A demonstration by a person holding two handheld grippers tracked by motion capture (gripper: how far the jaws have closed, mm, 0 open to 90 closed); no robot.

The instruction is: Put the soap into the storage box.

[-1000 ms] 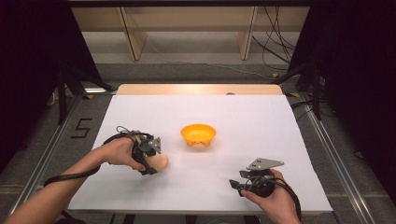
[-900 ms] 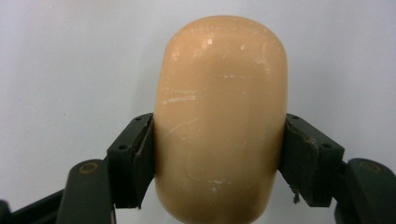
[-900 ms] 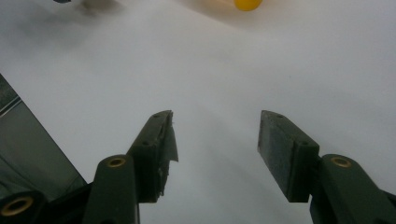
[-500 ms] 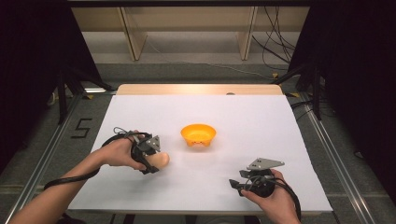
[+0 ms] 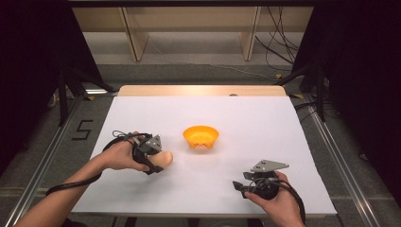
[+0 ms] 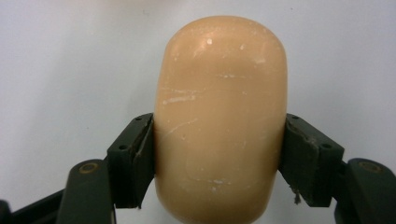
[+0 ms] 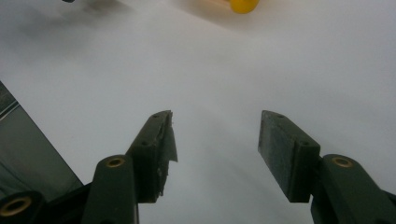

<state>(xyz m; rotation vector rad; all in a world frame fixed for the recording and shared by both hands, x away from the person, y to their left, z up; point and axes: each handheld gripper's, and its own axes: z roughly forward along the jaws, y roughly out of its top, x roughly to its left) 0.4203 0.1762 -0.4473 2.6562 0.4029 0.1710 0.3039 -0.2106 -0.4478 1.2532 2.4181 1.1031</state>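
A smooth peach-coloured oval block [image 6: 219, 121] sits between the jaws of my left gripper [image 6: 219, 161], whose pads press on both its sides. From above, that block [image 5: 163, 158] lies on the white table left of centre, with the left gripper [image 5: 152, 158] shut on it. An orange bowl [image 5: 201, 136] stands just right of it, apart from it. My right gripper [image 5: 241, 185] rests near the front right edge, jaws open and nothing between them [image 7: 217, 154]. The bowl [image 7: 243, 4] shows at the top of the right gripper view.
The white table top [image 5: 265, 123] is bordered by metal rails [image 5: 331, 142]. A wooden strip [image 5: 198, 90] runs along its far edge. Cables [image 5: 279, 52] and shelf legs lie on the floor behind. A "5" mark [image 5: 81, 129] is on the floor at the left.
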